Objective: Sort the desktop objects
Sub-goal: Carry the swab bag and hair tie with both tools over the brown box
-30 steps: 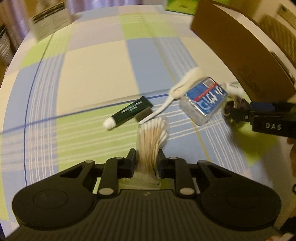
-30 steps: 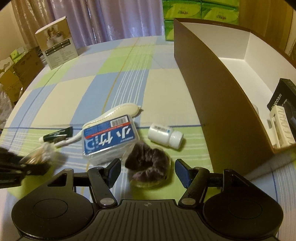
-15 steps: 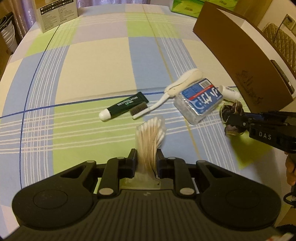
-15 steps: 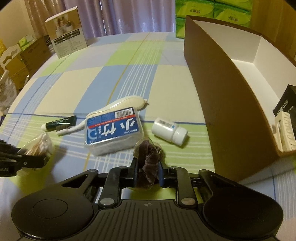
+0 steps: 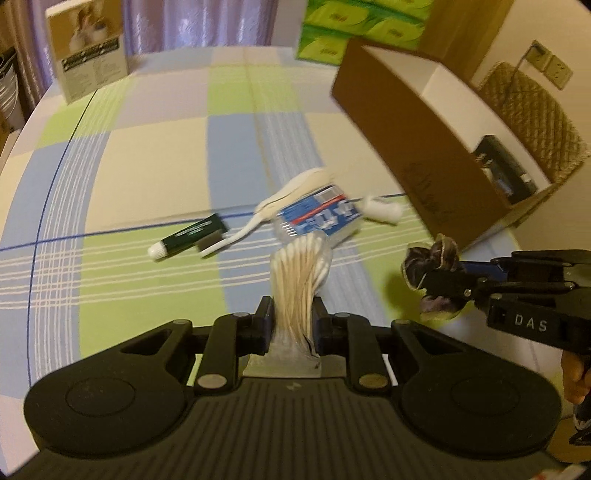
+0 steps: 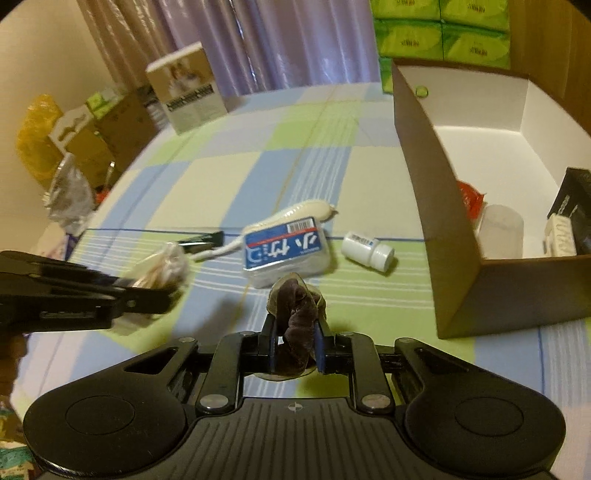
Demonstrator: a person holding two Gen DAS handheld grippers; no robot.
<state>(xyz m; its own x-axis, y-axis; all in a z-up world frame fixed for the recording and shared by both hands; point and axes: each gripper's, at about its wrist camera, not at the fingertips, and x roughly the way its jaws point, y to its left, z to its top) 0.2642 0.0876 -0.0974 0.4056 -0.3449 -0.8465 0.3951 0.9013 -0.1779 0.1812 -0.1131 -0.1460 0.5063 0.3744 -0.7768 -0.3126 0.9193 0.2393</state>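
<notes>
My left gripper (image 5: pixel 291 317) is shut on a clear bag of cotton swabs (image 5: pixel 301 269), held above the checked tablecloth. My right gripper (image 6: pixel 294 332) is shut on a dark purple scrunchie (image 6: pixel 295 314), also lifted; it shows at the right of the left wrist view as the scrunchie (image 5: pixel 432 266). On the cloth lie a blue-labelled clear box (image 6: pixel 286 247), a white toothbrush (image 6: pixel 295 216), a green tube (image 5: pixel 188 236) and a white pill bottle (image 6: pixel 367 251). The brown cardboard box (image 6: pixel 436 206) stands open at the right.
Inside the cardboard box are a black box (image 6: pixel 570 199), a clear cup (image 6: pixel 502 229) and a red packet (image 6: pixel 469 197). A product carton (image 6: pixel 184 92) stands at the table's far left. Green tissue packs (image 6: pixel 439 33) are stacked behind. Clutter sits beyond the left table edge.
Both grippers rose from the cloth with their loads. The right gripper shut on the scrunchie a second ago and lifted it; the left one carried the swabs upward.
</notes>
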